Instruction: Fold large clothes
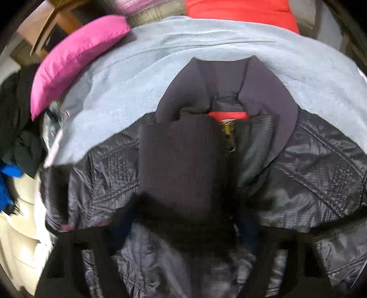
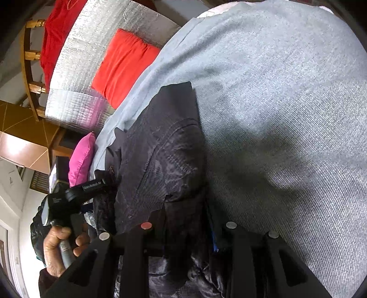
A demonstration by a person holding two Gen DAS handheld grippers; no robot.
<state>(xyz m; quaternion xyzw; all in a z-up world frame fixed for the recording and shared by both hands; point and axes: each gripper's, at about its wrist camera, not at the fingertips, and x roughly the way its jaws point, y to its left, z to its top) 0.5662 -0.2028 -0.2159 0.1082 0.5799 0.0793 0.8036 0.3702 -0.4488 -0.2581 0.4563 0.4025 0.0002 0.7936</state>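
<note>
One dark quilted jacket (image 1: pixel 309 165), lying spread on a grey blanket (image 2: pixel 286 91); collar pointing away from both tongs.
Right gripper (image 2: pixel 185 238) pinching a fold just ahead; left gripper (image 1: pixel 183 229) hovering spread, empty, directly over the zip line.

In the left wrist view, the jacket (image 1: pixel 298 165) fills the centre and lower frame, lying on the blanket (image 1: pixel 137 75). One cushion (image 1: pixel 75 57) sits at upper left beside the blanket's edge, another cushion (image 1: pixel 240 11) at top centre behind it. A clothes heap (image 1: pixel 16 128) lies at far left.
</note>
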